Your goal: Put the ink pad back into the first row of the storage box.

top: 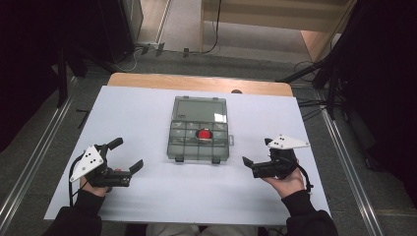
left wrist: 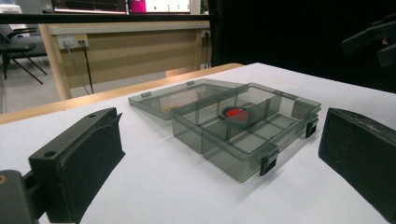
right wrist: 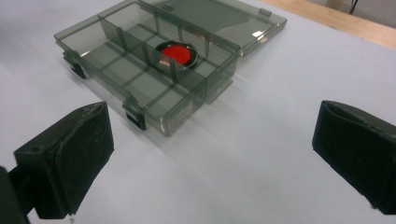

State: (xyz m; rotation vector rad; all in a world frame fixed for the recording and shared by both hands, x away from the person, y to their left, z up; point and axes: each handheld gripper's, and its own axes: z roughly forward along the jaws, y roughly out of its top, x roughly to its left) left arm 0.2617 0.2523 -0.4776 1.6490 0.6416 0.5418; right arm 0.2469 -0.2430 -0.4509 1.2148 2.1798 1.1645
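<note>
A smoky transparent compartment box [top: 199, 142] lies in the middle of the white table [top: 147, 196], its lid [top: 200, 109] folded flat behind it. A round red piece [top: 203, 133] sits in a middle compartment. Left of the box, my left gripper [top: 129, 154] is open and holds nothing. My right gripper [top: 256, 151] is open and holds nothing to the box's right. The left gripper view shows the box [left wrist: 247, 140] and red piece [left wrist: 238, 113] ahead of the wide-apart jaws. In the right gripper view the box [right wrist: 140, 88] and red piece [right wrist: 176, 54] lie ahead on the left.
The white sheet covers a wooden tabletop whose far edge [top: 196, 82] shows. Dark stand legs [top: 314, 73] and cables [top: 133, 56] lie on the floor beyond. Metal rails [top: 344, 162] run along both sides of the table.
</note>
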